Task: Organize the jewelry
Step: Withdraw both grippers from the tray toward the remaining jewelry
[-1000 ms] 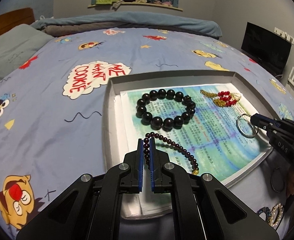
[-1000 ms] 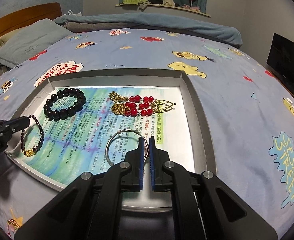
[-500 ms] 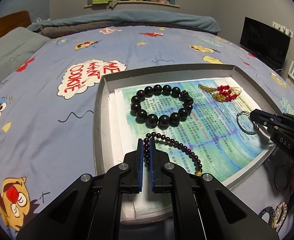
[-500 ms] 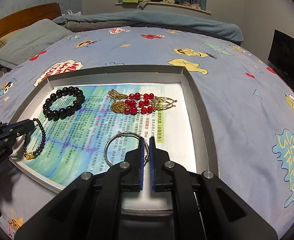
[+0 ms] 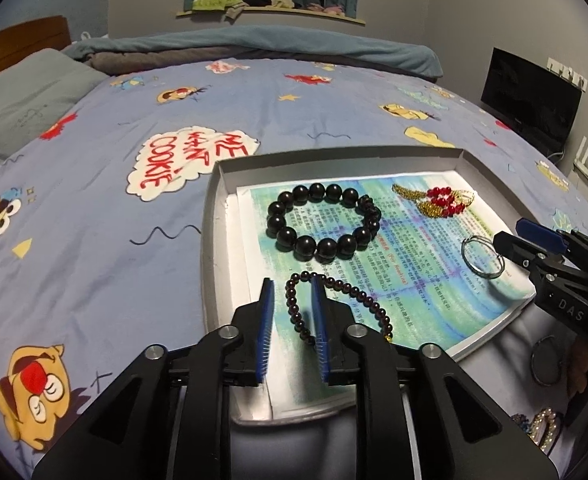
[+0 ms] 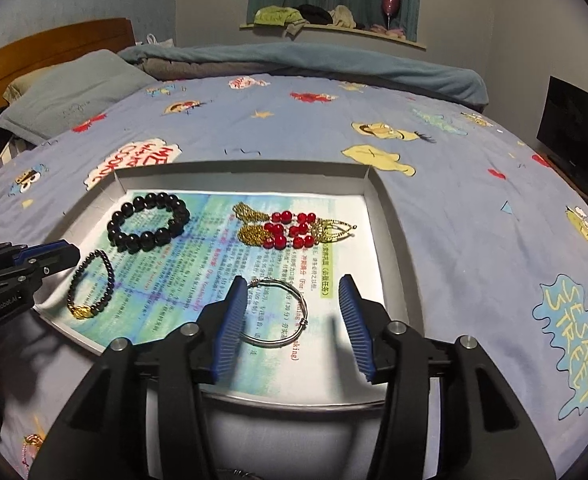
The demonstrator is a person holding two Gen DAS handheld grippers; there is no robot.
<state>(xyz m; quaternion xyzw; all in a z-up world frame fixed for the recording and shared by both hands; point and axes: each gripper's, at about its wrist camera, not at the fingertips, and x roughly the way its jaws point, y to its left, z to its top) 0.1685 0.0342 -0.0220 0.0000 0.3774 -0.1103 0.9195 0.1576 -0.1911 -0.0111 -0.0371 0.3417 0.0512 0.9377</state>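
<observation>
A shallow grey tray [image 5: 210, 216] [image 6: 389, 216] lies on the bed with a printed sheet inside. On the sheet lie a black bead bracelet [image 5: 322, 221] [image 6: 148, 222], a small dark bead bracelet with a gold charm [image 5: 335, 308] [image 6: 90, 286], a red and gold piece [image 5: 439, 200] [image 6: 294, 229] and a silver bangle [image 5: 482, 256] [image 6: 276, 310]. My left gripper [image 5: 292, 318] is open over the small bead bracelet. My right gripper [image 6: 294, 316] is open over the silver bangle.
The tray sits on a blue cartoon-print bedspread [image 5: 94, 216]. More rings and jewelry [image 5: 543, 360] lie on the grey cloth at the tray's near right. A pillow [image 6: 74, 96], a folded duvet [image 6: 294, 60] and a dark screen [image 5: 529, 96] are further off.
Both grippers have opened. The left let go of the small bead bracelet and the right let go of the silver bangle; both pieces now lie on the sheet.
</observation>
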